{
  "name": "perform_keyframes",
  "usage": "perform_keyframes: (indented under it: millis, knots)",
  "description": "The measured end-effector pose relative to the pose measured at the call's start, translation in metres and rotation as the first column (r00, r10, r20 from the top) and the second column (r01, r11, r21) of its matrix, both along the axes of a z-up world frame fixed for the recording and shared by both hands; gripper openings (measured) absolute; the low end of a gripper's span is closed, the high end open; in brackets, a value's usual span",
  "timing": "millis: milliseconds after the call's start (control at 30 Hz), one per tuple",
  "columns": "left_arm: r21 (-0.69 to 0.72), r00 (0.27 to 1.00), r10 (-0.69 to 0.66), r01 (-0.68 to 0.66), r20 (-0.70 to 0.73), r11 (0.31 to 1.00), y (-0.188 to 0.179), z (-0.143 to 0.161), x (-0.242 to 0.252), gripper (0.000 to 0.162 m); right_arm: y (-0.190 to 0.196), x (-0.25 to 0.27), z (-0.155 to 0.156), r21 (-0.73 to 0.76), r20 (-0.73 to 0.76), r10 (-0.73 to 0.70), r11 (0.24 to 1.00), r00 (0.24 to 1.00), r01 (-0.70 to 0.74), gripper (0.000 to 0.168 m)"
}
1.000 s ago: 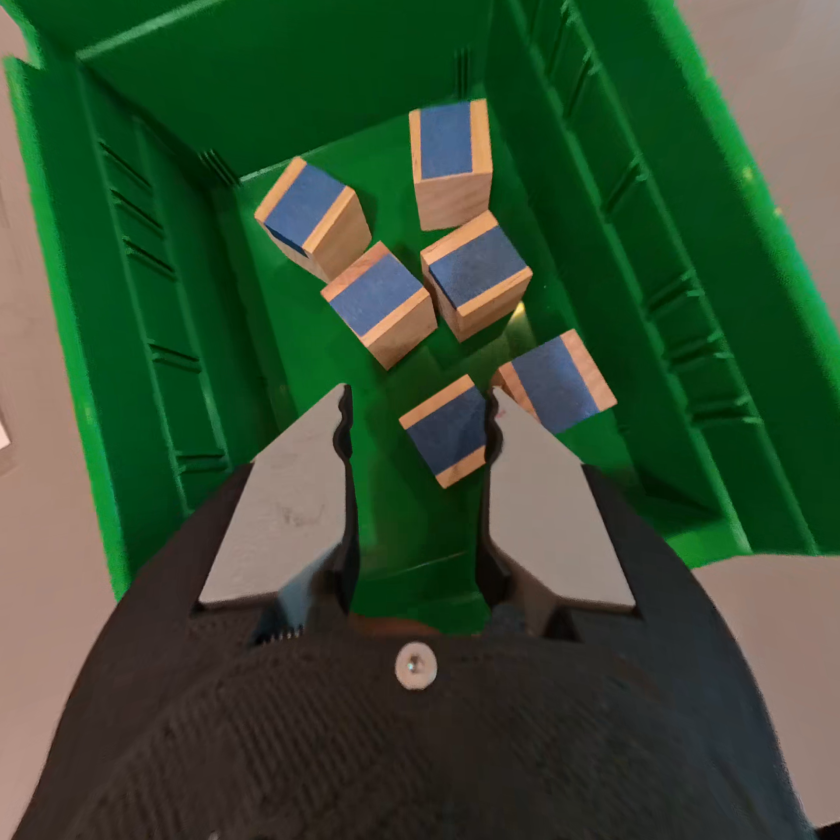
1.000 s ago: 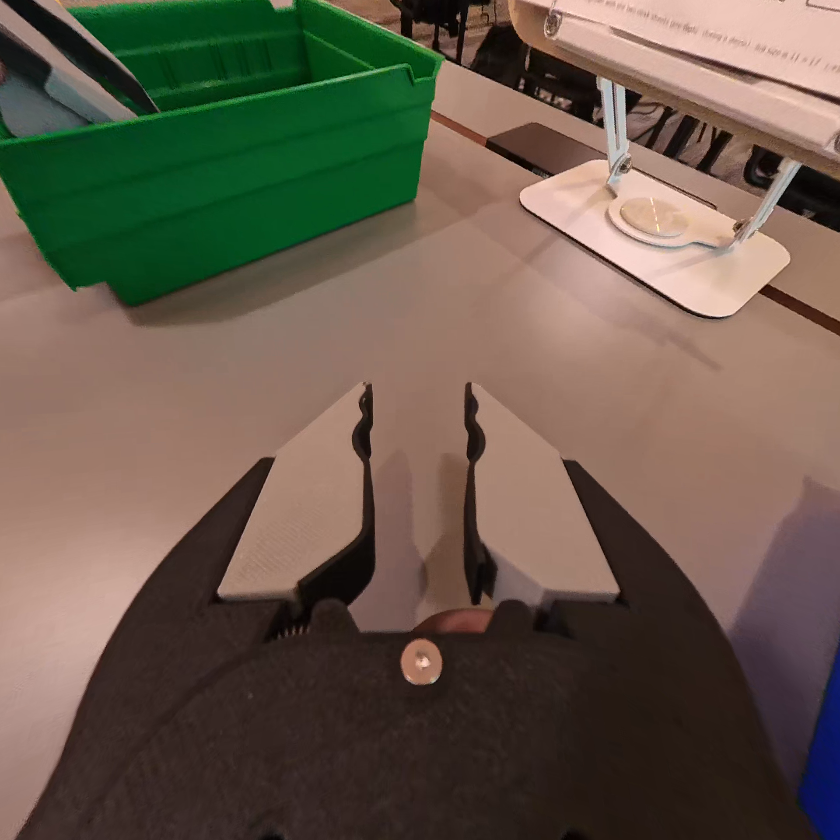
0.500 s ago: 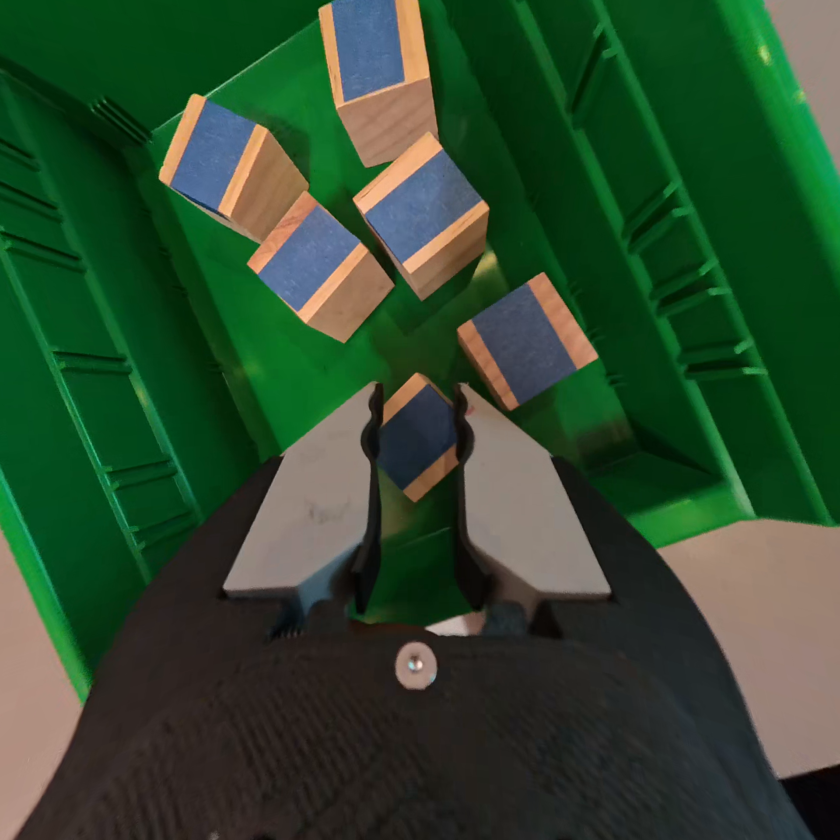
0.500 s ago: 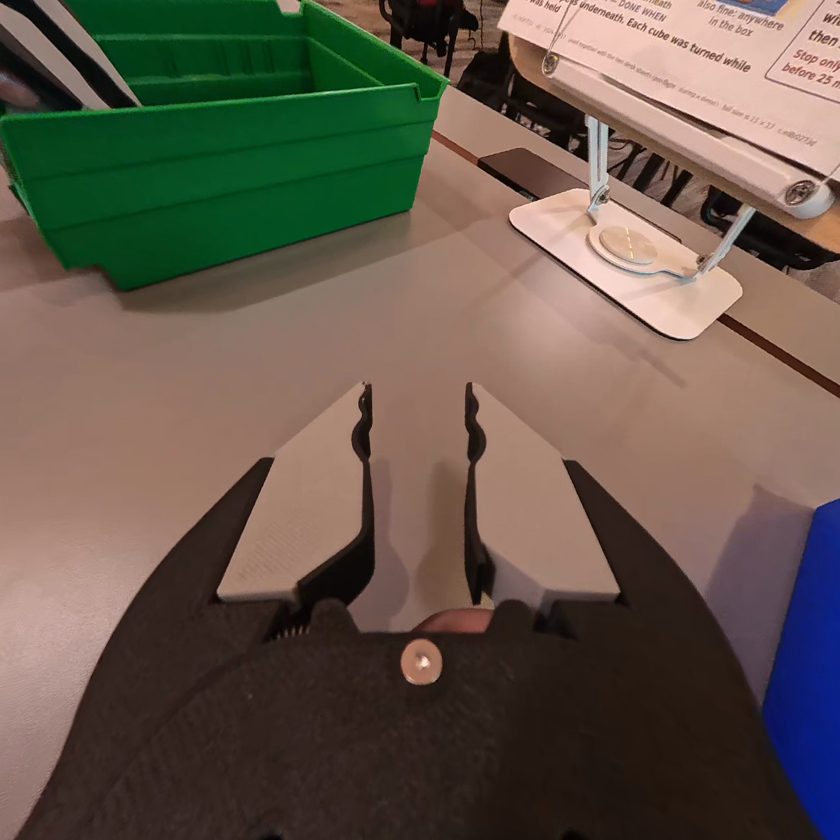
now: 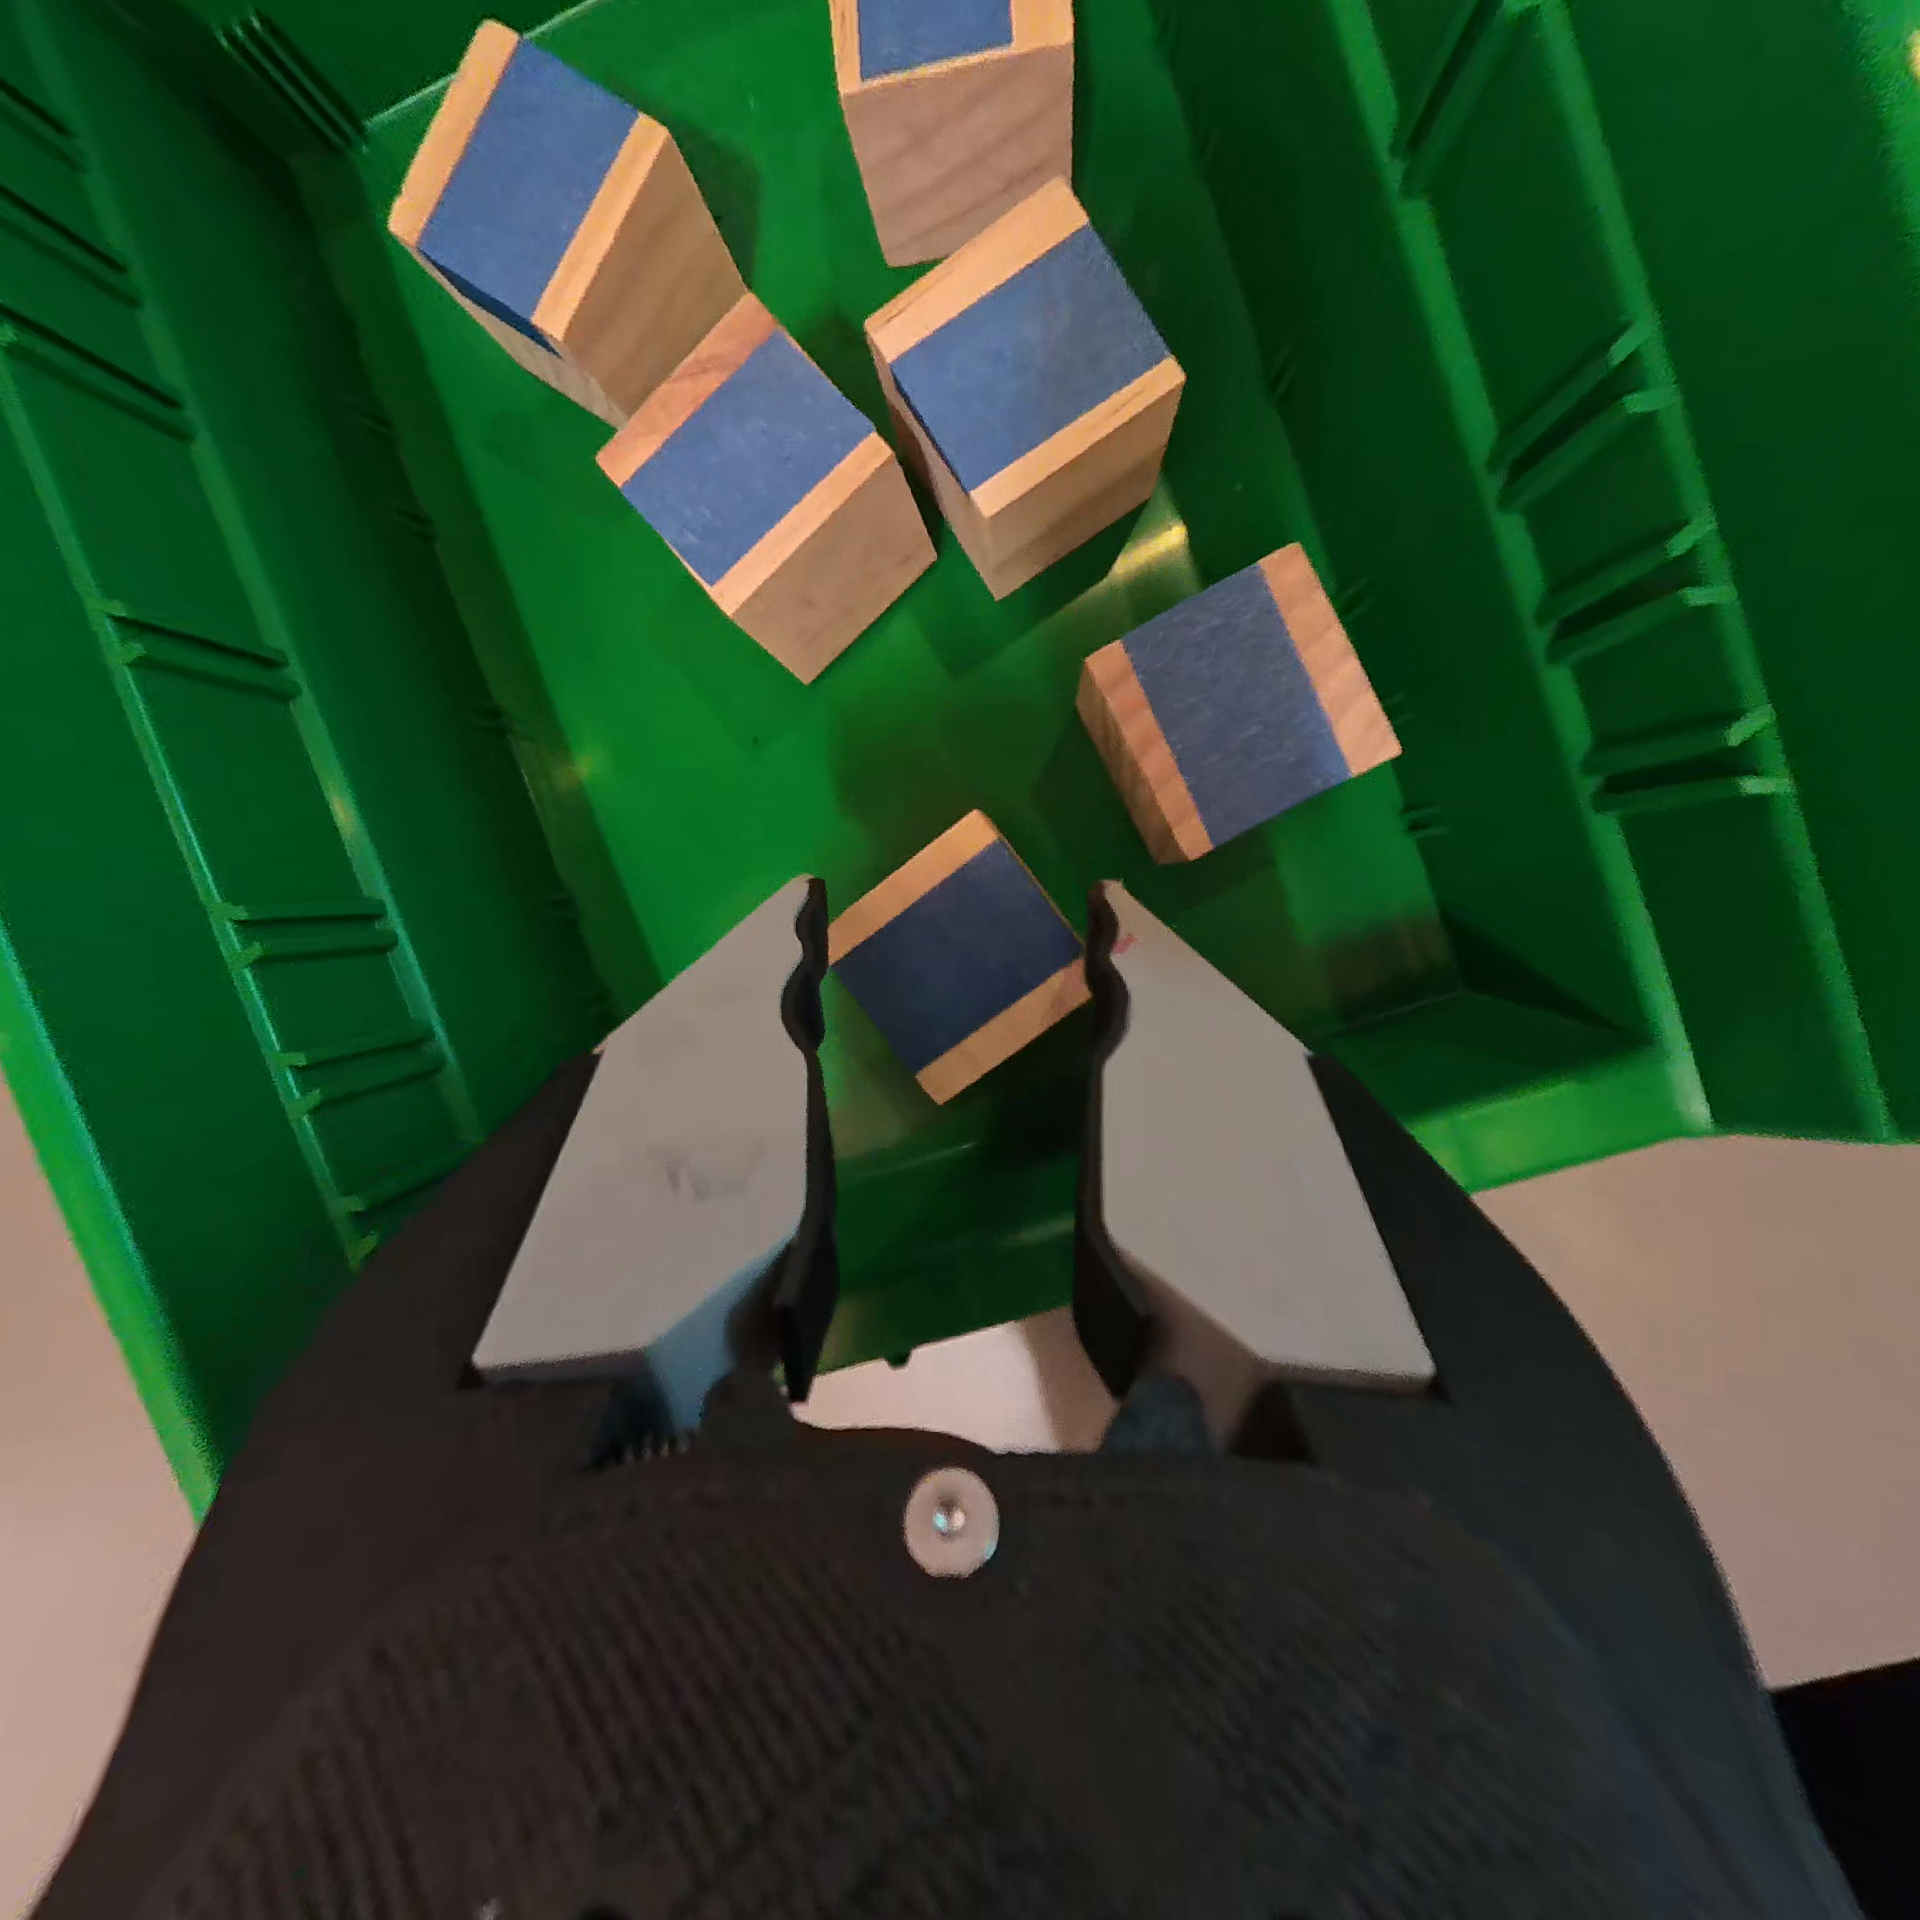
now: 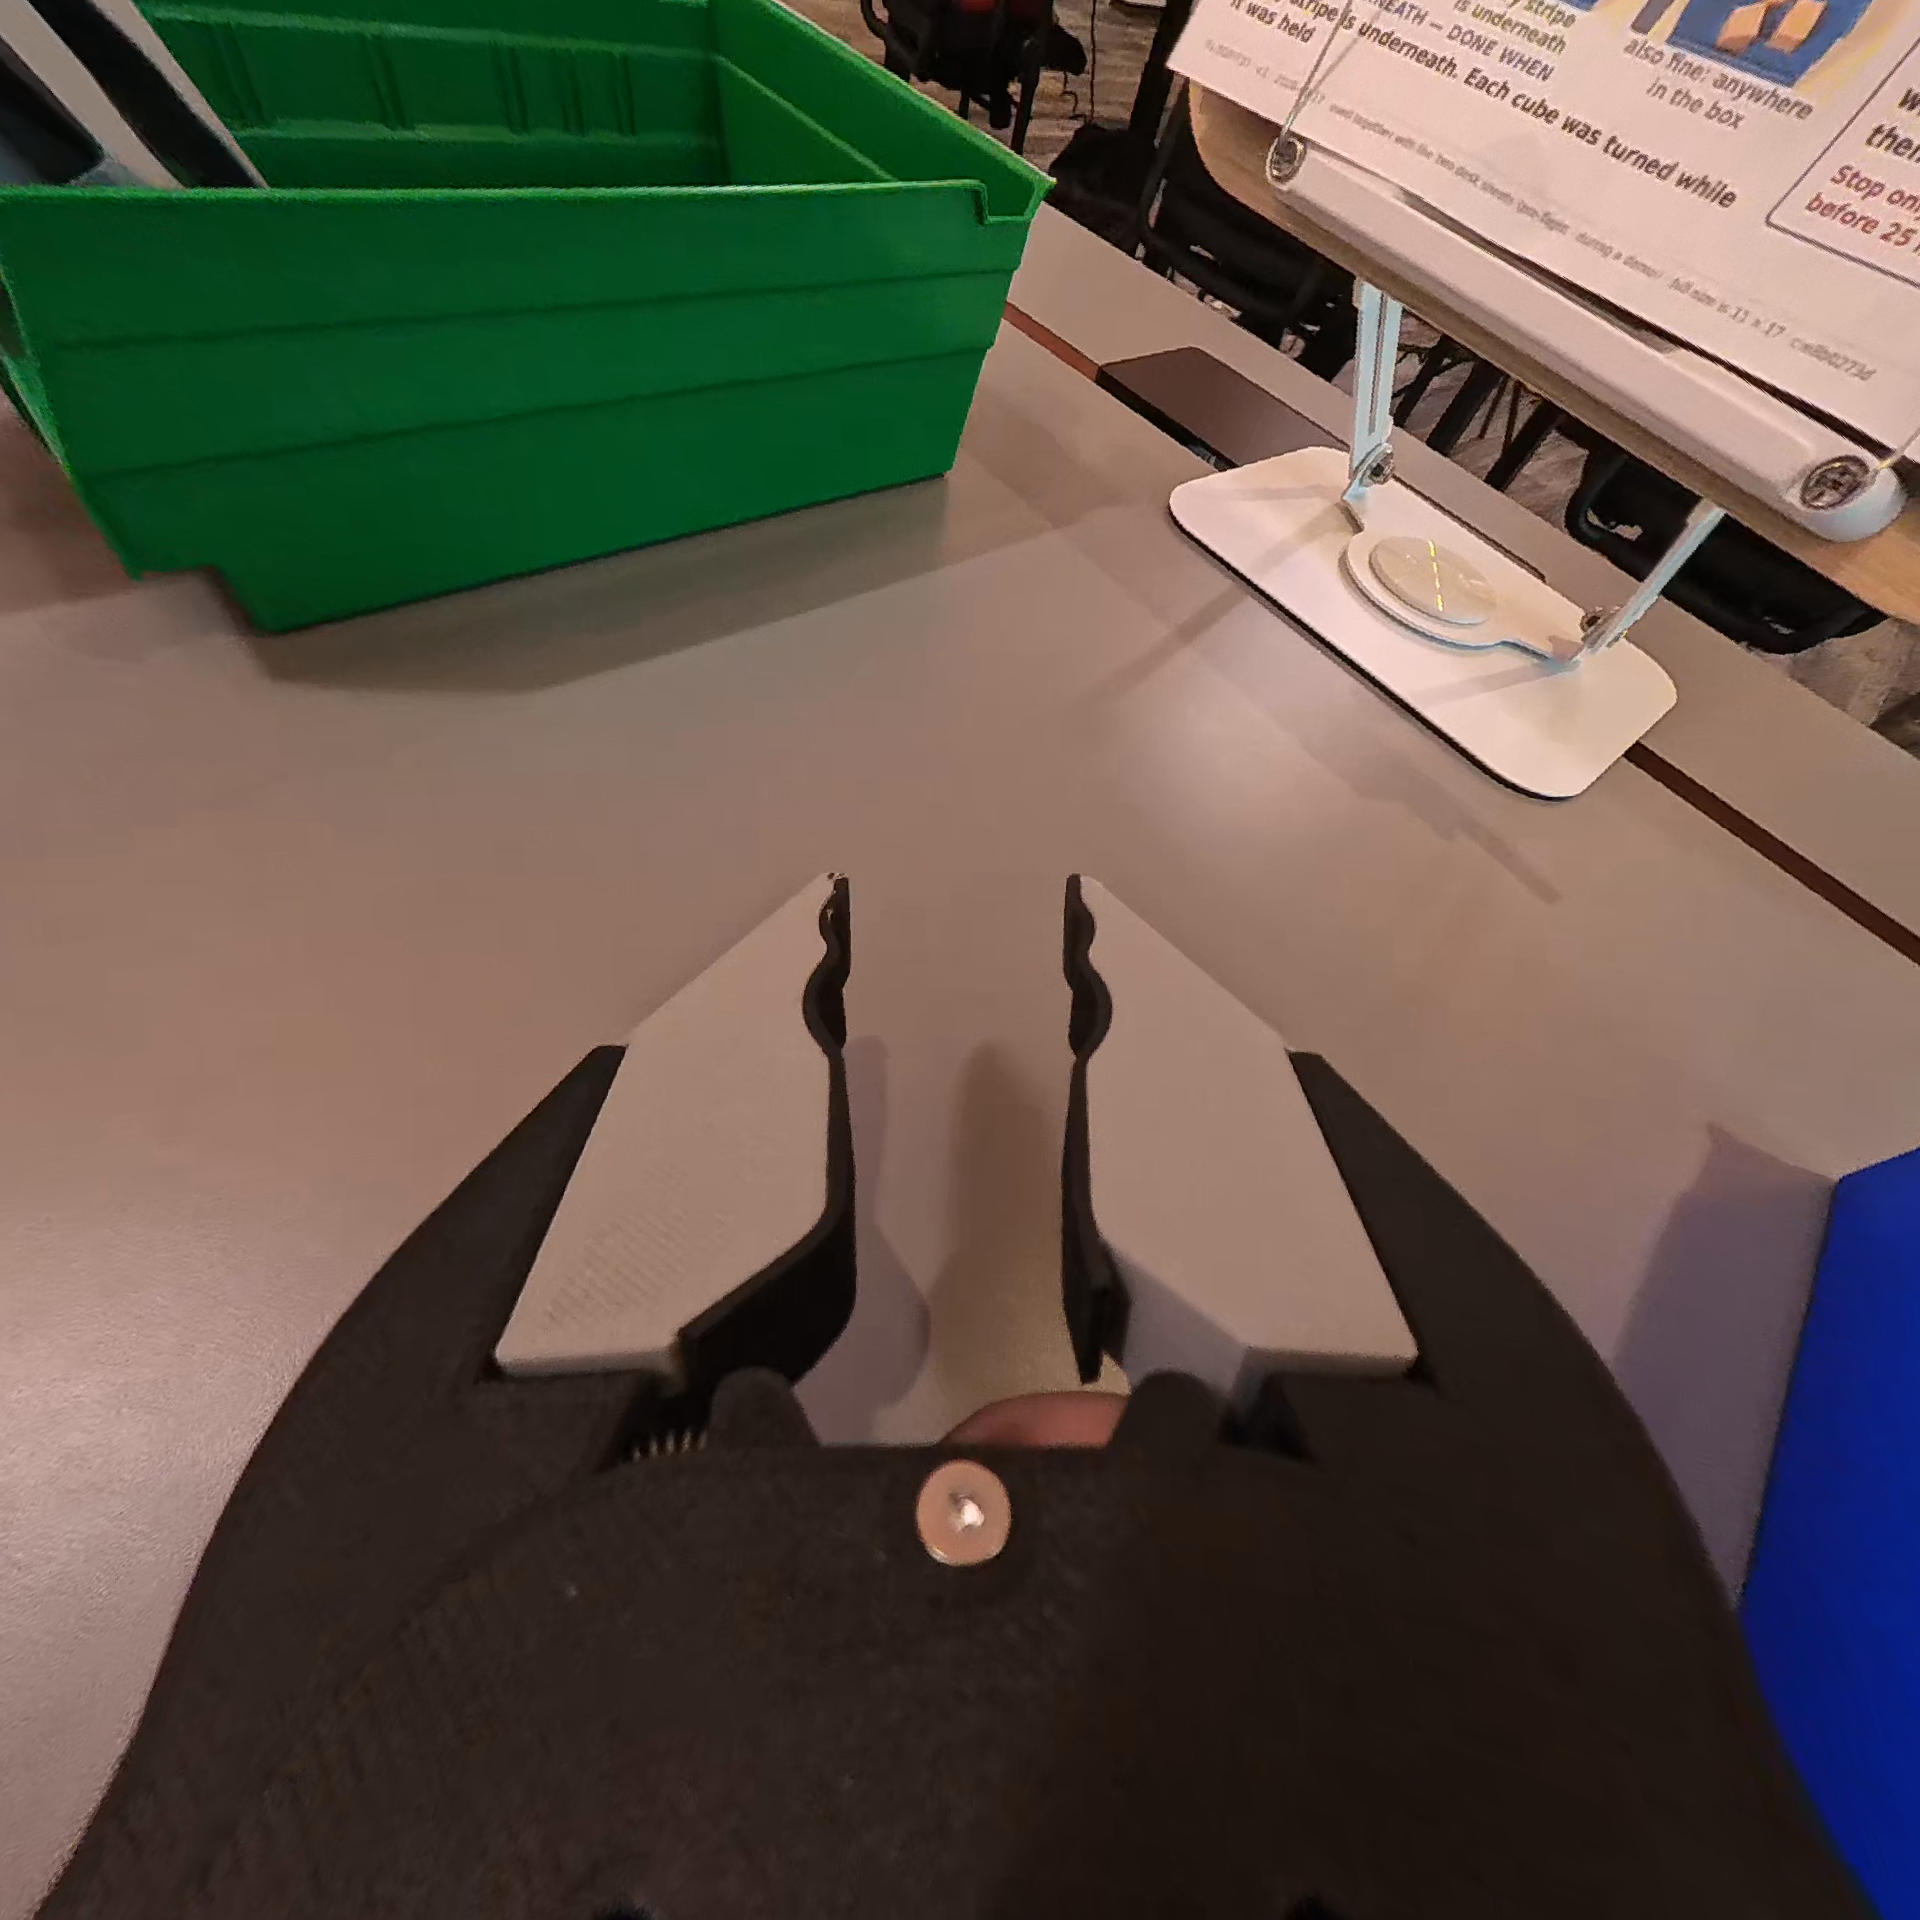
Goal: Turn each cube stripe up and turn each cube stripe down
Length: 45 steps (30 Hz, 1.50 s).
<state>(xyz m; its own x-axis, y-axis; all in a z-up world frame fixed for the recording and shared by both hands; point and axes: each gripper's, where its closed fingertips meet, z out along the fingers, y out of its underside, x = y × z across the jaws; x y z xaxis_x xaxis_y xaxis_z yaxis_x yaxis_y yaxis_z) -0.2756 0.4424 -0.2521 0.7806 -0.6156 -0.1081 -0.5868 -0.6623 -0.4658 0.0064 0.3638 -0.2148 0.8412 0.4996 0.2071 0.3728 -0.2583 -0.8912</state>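
Several wooden cubes lie in a green bin, each with its blue stripe facing up. My left gripper is inside the bin, and its open jaws flank the nearest cube at two opposite corners. I cannot tell whether they touch it. Other cubes lie farther in: one to the right, two in the middle, and two at the back. My right gripper is open and empty above the grey table. The bin shows at the upper left of the right wrist view.
A white stand holding a printed sheet is on the table at the right. A blue object shows at the right edge. The left gripper's finger shows above the bin at the far left.
My left gripper moved into the bin over the nearest cube. Its jaws narrowed, then widened to flank the cube. The right gripper drifted slightly, staying open.
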Motion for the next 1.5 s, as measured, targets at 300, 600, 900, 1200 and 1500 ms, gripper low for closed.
perform_keyframes:
  millis: [300,600,900,1200,1500]
  knots:
    - [-0.053,0.999,-0.007,0.005,-0.045,0.999,0.003,-0.005,0.003,0.041,-0.002,0.000,0.003,0.014,-0.005,0.002,1.000,1.000,-0.002,0.038]
    - [-0.079,0.999,-0.029,0.028,-0.017,0.996,0.010,0.000,0.007,0.000,-0.004,-0.001,0.007,0.026,-0.009,0.006,1.000,1.000,-0.006,0.038]
    - [-0.049,1.000,0.024,-0.024,0.002,0.999,0.014,0.007,-0.008,0.037,-0.004,-0.002,0.006,0.022,-0.004,0.010,1.000,1.000,-0.010,0.038]
    - [-0.179,0.984,0.176,-0.168,0.031,0.969,-0.007,0.003,-0.021,0.061,-0.005,-0.007,0.007,0.034,0.009,0.018,0.999,1.000,-0.019,0.038]
    - [-0.225,0.967,0.253,-0.256,-0.042,0.940,-0.005,-0.017,-0.021,0.047,-0.007,-0.005,0.010,0.051,0.009,0.018,0.999,1.000,-0.019,0.039]
